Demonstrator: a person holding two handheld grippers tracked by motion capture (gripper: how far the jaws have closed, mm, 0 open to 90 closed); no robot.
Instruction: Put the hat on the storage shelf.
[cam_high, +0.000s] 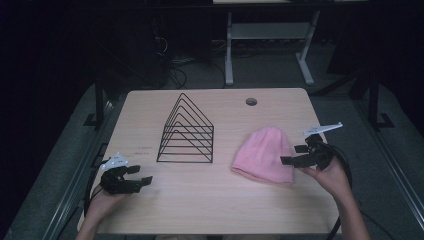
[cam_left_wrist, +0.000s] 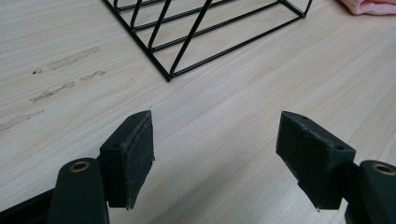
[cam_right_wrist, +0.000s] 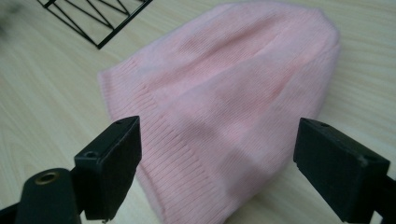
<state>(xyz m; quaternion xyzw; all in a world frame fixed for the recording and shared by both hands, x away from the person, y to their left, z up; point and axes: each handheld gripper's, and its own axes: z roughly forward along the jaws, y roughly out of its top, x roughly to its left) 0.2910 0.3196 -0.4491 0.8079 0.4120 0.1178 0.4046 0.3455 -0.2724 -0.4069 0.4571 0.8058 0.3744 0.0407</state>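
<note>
A pale wooden table (cam_high: 210, 200) carries two things: a black wire rack (cam_high: 186, 131) of nested triangles near the middle, and a pink knit hat (cam_high: 264, 155) lying flat at about 3 o'clock from the rack, near it but apart.

The right gripper (cam_high: 295, 156) sits at the hat's 3 o'clock edge, held in a hand (cam_high: 332, 175) that comes in from the 5 o'clock corner. Its jaws are spread wide and hold nothing. In the right gripper view the hat (cam_right_wrist: 233, 107) lies straight ahead of the gripper (cam_right_wrist: 217, 163), its ribbed band nearest and running between the two jaws; whether either jaw touches the knit cannot be told. A corner of the rack (cam_right_wrist: 93, 18) shows at 11 o'clock in that view.

The left gripper (cam_high: 139, 176) lies at about 7 o'clock from the rack, well apart from the hat, held low over the table by the other hand (cam_high: 102, 202). Its jaws too are wide apart and empty. In the left gripper view, the gripper (cam_left_wrist: 215, 154) has bare wood (cam_left_wrist: 224, 116) between its jaws, the rack's base (cam_left_wrist: 205, 32) stands ahead at 12 o'clock, and a sliver of the hat (cam_left_wrist: 369, 5) shows at 1 o'clock. Faint scuff marks (cam_left_wrist: 60, 79) streak the wood at 10 o'clock.

A round hole (cam_high: 251, 101) pierces the table near its far edge.
</note>
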